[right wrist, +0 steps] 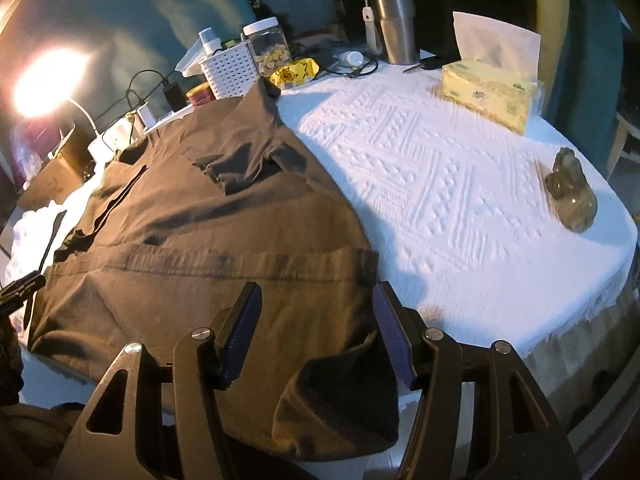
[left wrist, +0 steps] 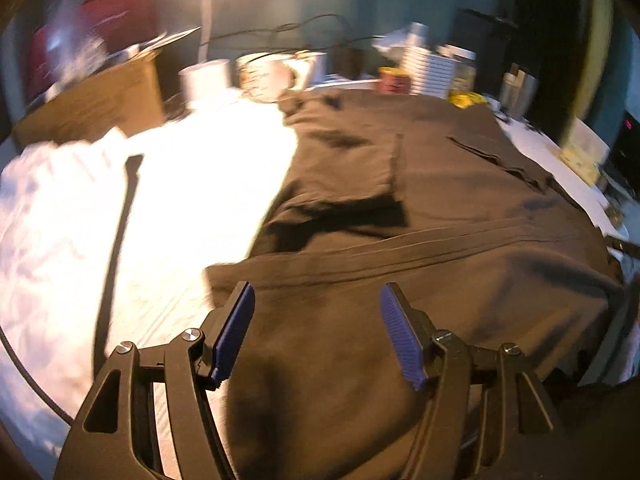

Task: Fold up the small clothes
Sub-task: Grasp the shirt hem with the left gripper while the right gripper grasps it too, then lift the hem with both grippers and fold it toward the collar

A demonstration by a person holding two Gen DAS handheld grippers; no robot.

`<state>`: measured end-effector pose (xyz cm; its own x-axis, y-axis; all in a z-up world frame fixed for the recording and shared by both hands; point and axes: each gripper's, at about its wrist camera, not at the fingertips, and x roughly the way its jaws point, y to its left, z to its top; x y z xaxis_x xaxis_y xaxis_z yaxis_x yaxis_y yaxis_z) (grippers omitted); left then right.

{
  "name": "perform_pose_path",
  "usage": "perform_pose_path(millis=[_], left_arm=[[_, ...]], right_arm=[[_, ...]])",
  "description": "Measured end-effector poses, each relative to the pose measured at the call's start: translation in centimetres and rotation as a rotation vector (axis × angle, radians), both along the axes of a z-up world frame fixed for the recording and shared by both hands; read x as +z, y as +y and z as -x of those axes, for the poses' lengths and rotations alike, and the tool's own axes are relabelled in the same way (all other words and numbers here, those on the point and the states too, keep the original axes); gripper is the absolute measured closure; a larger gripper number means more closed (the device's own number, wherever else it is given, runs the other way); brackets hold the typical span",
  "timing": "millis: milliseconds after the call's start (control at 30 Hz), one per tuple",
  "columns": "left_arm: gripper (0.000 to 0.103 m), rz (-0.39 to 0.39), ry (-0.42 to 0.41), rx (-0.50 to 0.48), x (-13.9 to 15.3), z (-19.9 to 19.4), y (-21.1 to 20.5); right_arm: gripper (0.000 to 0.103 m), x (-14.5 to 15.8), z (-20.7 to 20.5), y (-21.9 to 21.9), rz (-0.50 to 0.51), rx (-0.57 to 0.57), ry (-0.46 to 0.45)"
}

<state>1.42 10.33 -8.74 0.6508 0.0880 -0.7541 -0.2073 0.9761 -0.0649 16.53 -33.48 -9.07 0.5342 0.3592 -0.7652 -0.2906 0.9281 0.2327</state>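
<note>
Lying spread over the table's near-left part, hem draped off the near edge, is one dark shirt. Two grippers tilt down above that hem, jaws wide, holding nothing: left gripper, right gripper. One tissue box sits by the far-right edge.

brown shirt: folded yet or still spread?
Partly folded. The brown shirt lies mostly flat on the white tablecloth, but both sleeves are turned inward over the body; its bottom hem hangs over the table's near edge.
</note>
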Motion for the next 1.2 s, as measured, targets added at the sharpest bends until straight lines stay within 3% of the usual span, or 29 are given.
perform_pose_path(millis=[133, 300, 333, 367, 467, 533, 600, 633, 700, 767, 1200], left_arm=[[0.038, -0.016, 0.035, 0.077, -1.1, 0.8, 1.8], [0.038, -0.011, 0.062, 0.045, -2.1, 1.1, 1.9], [0.038, -0.009, 0.068, 0.03, -2.3, 0.9, 1.8], [0.038, -0.011, 0.068, 0.021, -2.5, 0.7, 1.6], [0.05, -0.039, 0.056, -0.008, -2.6, 0.3, 0.8], [0.056, -0.047, 0.05, -0.024, -2.4, 0.3, 0.5], [0.069, -0.061, 0.044, -0.041, -2.3, 0.5, 0.1], [0.081, -0.063, 0.045, -0.045, -2.2, 0.6, 0.1], [0.091, -0.062, 0.038, -0.057, -1.8, 0.6, -0.1], [0.094, -0.08, 0.018, -0.071, -1.2, 0.8, -0.4], [0.098, -0.124, -0.132, -0.099, 4.0, 2.8, -0.8]], right_arm=[[0.042, -0.9, 0.0, 0.5, 0.02, 0.004, 0.001], [0.042, -1.1, 0.3, 1.5, 0.05, 0.014, -0.025], [0.045, -1.2, 0.3, 1.9, 0.07, 0.015, -0.033], [0.059, -1.2, 0.3, 2.1, 0.082, 0.013, -0.036], [0.083, -1.3, 0.0, 2.3, 0.138, -0.032, -0.055], [0.087, -1.4, 0.1, 2.4, 0.157, -0.033, -0.065], [0.093, -1.5, 0.3, 2.8, 0.183, 0.0, -0.076], [0.095, -1.5, 0.3, 3.0, 0.194, 0.015, -0.077], [0.096, -1.4, 0.2, 3.4, 0.219, 0.033, -0.079], [0.097, -1.1, 0.3, 3.6, 0.206, 0.038, -0.087], [0.099, 5.8, 1.3, 2.4, 0.163, 0.021, -0.255]])
